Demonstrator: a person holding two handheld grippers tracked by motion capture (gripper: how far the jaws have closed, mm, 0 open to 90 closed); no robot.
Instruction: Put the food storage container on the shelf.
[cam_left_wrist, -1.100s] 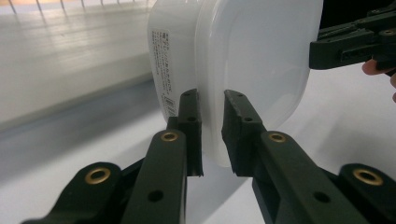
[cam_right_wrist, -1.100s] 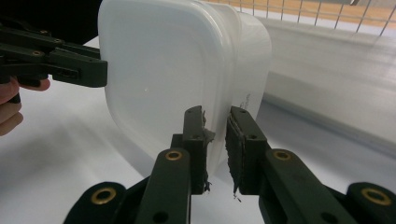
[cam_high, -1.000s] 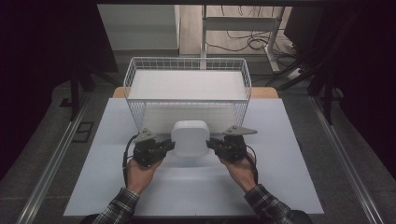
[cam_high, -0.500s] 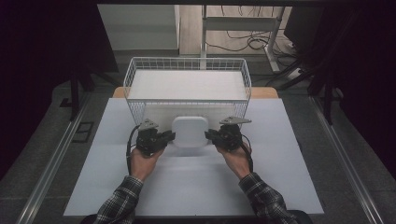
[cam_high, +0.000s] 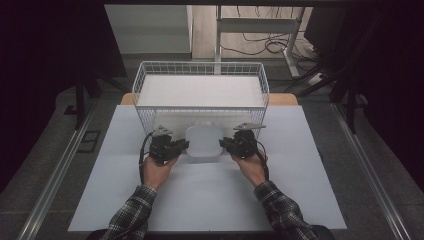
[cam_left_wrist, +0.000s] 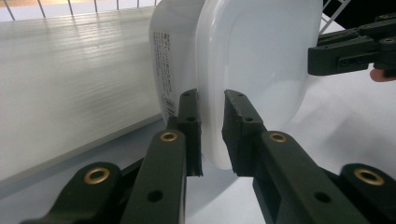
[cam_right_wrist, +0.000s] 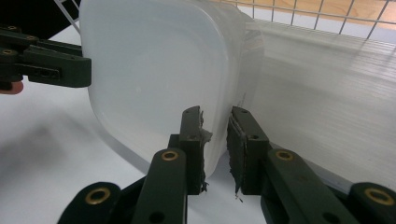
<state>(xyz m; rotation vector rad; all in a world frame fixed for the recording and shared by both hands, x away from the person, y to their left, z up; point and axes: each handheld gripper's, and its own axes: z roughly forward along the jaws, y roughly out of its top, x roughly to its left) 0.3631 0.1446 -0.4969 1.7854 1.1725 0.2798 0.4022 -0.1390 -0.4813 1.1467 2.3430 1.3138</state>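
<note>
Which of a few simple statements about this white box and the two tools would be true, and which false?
1. Both tools grip the white box. True: the left tool and the right tool each pinch its edge.
2. The box sits inside the wire basket. False: it is in front of the basket.
3. The box is dark blue. False: it is white.
4. The person wears plaid sleeves. True.
</note>
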